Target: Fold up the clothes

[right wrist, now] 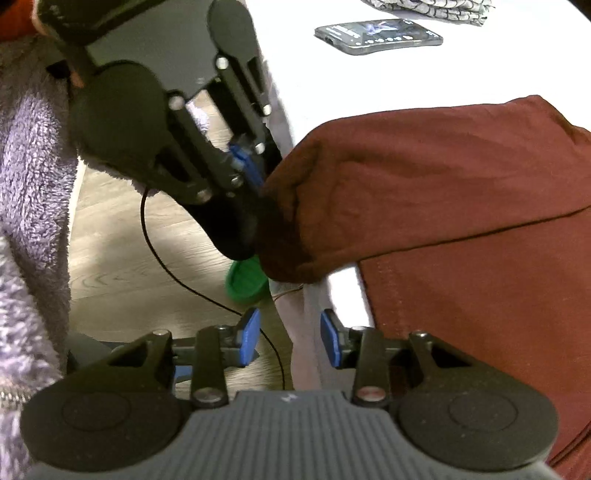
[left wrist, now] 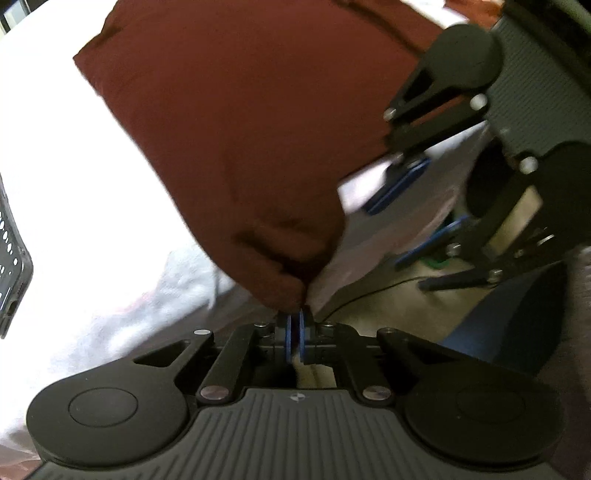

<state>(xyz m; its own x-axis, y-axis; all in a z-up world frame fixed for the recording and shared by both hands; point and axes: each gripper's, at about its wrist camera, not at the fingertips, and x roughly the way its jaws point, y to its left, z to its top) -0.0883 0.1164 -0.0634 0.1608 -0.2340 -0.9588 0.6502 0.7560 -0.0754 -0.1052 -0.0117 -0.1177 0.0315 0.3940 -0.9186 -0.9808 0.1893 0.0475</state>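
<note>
A dark red garment point(left wrist: 240, 129) lies on the white surface point(left wrist: 74, 192), with one corner bunched up at the near edge. My left gripper point(left wrist: 295, 321) is shut on that corner, its blue pads pinching the fabric. From the right wrist view the left gripper point(right wrist: 247, 166) bites the bunched corner of the garment point(right wrist: 443, 166) just off the table edge. My right gripper point(right wrist: 290, 332) stands open at the table's edge beside the garment's lower layer, with nothing between its fingers. The left wrist view shows the right gripper point(left wrist: 413, 218) to the right, its blue pads apart.
A phone point(right wrist: 376, 35) and a patterned cloth point(right wrist: 432, 9) lie far back on the white surface. A green lid point(right wrist: 245, 280) and a black cable point(right wrist: 155, 251) lie on the wooden floor below. A fluffy lilac sleeve point(right wrist: 29, 166) fills the left. A grey perforated basket point(left wrist: 11, 258) stands at the left.
</note>
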